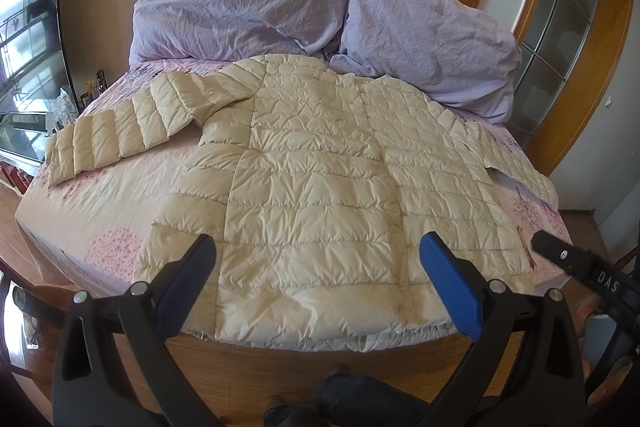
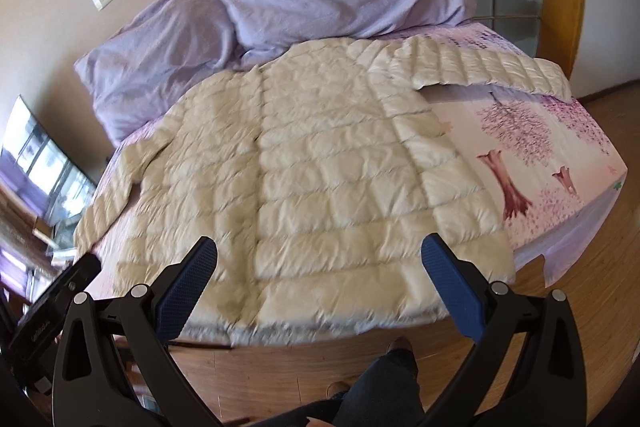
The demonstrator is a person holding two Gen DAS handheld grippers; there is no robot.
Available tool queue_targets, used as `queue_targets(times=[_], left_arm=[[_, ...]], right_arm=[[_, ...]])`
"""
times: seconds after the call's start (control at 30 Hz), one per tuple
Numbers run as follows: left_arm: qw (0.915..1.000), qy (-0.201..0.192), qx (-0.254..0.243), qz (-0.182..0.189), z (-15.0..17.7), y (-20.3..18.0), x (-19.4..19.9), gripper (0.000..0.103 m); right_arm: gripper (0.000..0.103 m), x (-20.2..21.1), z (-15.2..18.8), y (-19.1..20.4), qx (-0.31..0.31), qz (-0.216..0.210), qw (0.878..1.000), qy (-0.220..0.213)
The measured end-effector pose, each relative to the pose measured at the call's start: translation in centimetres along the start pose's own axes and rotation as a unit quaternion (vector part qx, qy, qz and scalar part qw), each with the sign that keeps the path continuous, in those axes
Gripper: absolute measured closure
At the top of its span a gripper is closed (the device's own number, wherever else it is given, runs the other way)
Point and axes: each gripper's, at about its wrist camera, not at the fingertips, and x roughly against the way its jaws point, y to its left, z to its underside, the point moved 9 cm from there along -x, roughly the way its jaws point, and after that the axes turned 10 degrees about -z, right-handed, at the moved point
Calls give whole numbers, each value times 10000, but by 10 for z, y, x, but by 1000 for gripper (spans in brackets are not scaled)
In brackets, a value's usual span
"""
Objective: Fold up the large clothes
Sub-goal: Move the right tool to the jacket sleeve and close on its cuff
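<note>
A cream quilted down jacket (image 1: 312,179) lies flat on the bed, hem toward me, both sleeves spread out to the sides. The right wrist view shows the same jacket (image 2: 304,163) with its right sleeve (image 2: 488,67) stretched toward the bed's far right edge. My left gripper (image 1: 318,263) hovers open above the hem, blue pads wide apart and nothing between them. Over the hem's right half my right gripper (image 2: 320,267) also stands open and holds nothing. Its black body (image 1: 576,263) shows at the right edge of the left wrist view.
Two lilac pillows (image 1: 248,3) (image 1: 432,39) lean at the head of the bed. The sheet (image 2: 532,147) has a pink tree print. A television (image 1: 28,59) stands at the left, a wooden-framed glass door (image 1: 560,27) at the right. A person's legs (image 2: 380,387) stand on the wooden floor.
</note>
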Motion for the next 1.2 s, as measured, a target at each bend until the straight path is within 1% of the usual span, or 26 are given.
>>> queue_targets(times=[0.17,0.3,0.4,0.47,0.6,0.63,0.77,0.87,0.9,0.97,1.07,1.2], left_arm=[[9997,126,-53,-197,-13,-3,-27,2],[9986,279,-190,-397,-24,-13,-53,2],[9974,368,-267,-560,-33,-22,-72,2],[9967,390,-302,-638,-40,-29,-83,2],[9953,539,-315,-744,-50,-42,-102,2],[9949,593,-310,-758,-52,-44,-105,2],[9920,840,-292,-895,-53,-54,-121,2],[9904,943,-270,-979,-52,-60,-128,2],[9900,966,-262,-991,-51,-62,-130,2],[9886,1056,-241,-1049,-48,-64,-134,2],[9863,1178,-233,-1133,-43,-66,-138,2],[9833,1343,-163,-1215,-34,-67,-142,2]], right_arm=[[1,-17,-30,-46,-343,287,9990,-82],[1,-35,-58,-95,-824,407,9958,-52],[1,-48,-84,-150,-1459,480,9881,-15],[1,-52,-97,-180,-1741,610,9828,-18],[1,-57,-126,-248,-2358,890,9677,-70],[1,-58,-132,-260,-2425,956,9654,-91],[1,-60,-157,-323,-2591,1509,9539,-127],[7,-63,-171,-366,-2454,2068,9471,-30],[10,-63,-175,-379,-2419,2224,9445,12],[14,-64,-181,-401,-2388,2412,9406,60],[21,-67,-183,-429,-2494,2546,9342,136],[28,-78,-185,-447,-2548,2499,9337,280]])
